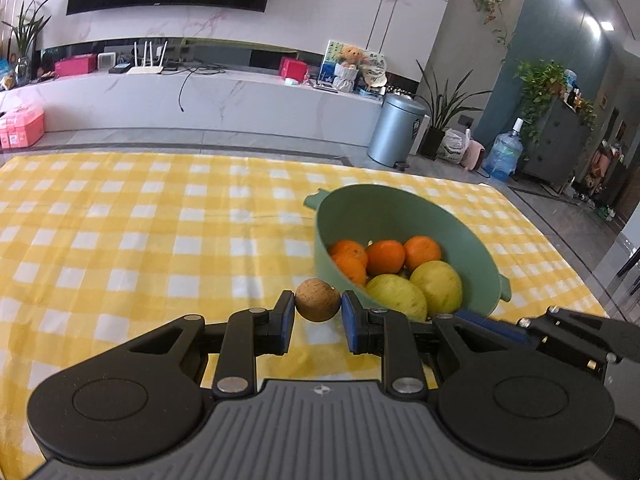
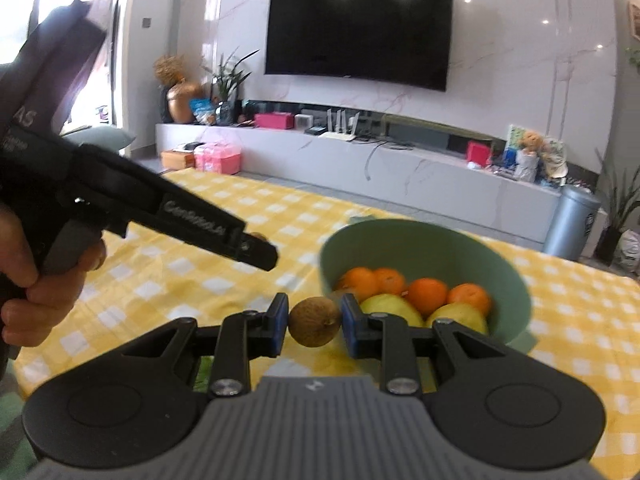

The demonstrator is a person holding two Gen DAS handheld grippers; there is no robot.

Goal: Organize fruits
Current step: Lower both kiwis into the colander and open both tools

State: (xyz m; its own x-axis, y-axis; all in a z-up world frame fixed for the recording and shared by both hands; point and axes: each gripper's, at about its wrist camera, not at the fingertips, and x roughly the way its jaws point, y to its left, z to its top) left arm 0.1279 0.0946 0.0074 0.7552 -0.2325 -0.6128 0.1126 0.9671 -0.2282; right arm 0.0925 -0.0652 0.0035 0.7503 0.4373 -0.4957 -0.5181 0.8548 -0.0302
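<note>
A green bowl (image 1: 472,256) stands on the yellow checked cloth (image 1: 120,240) and holds several oranges (image 1: 386,256) and two yellow-green fruits (image 1: 436,286). My left gripper (image 1: 318,312) is shut on a small brown fruit (image 1: 318,300), just left of the bowl and above the cloth. My right gripper (image 2: 314,322) is shut on another small brown fruit (image 2: 315,321), in front of the bowl (image 2: 516,280). The left gripper (image 2: 256,250) shows in the right wrist view at the left, held by a hand. The right gripper's body (image 1: 576,332) shows at the right edge of the left wrist view.
The cloth-covered table ends at its far edge (image 1: 200,154). Beyond stand a white TV bench (image 1: 200,96), a grey bin (image 1: 396,130) and a water bottle (image 1: 502,156) on the floor.
</note>
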